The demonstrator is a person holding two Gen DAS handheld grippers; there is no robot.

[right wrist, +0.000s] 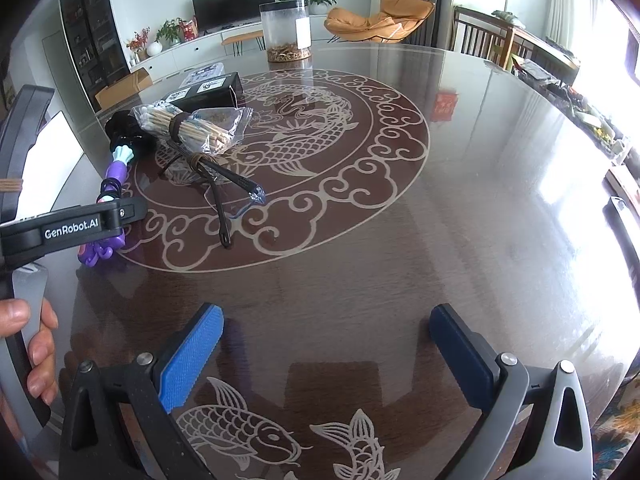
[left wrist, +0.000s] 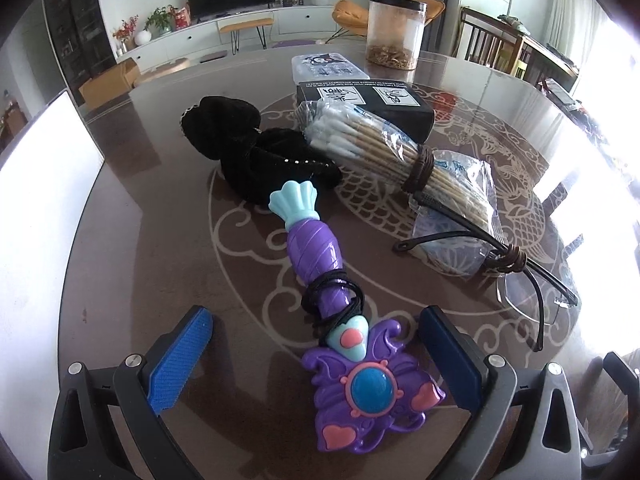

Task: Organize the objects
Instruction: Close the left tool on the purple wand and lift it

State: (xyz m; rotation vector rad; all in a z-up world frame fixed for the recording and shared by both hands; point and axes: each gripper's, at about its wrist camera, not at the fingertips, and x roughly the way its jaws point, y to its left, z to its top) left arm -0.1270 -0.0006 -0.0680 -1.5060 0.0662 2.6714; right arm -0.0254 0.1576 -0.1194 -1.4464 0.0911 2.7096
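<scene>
A purple and teal toy wand (left wrist: 320, 264) lies on the round table, a black cord wound round its handle. Its flower head lies between the blue pads of my left gripper (left wrist: 316, 356), which is open and apart from it. Behind it lie a black velvet pouch (left wrist: 244, 148), a bagged bundle of cotton swabs (left wrist: 384, 160) tied with a brown band, and black glasses (left wrist: 532, 276). My right gripper (right wrist: 326, 364) is open and empty over bare table. The wand (right wrist: 114, 176), swabs (right wrist: 192, 128) and glasses (right wrist: 228, 196) show at its far left.
A black box (left wrist: 372, 104) and a clear flat case (left wrist: 328, 68) lie behind the swabs. A tall clear jar (left wrist: 396, 32) stands near the far edge. The left gripper's body (right wrist: 72, 224) and the person's hand (right wrist: 36, 340) fill the right view's left side.
</scene>
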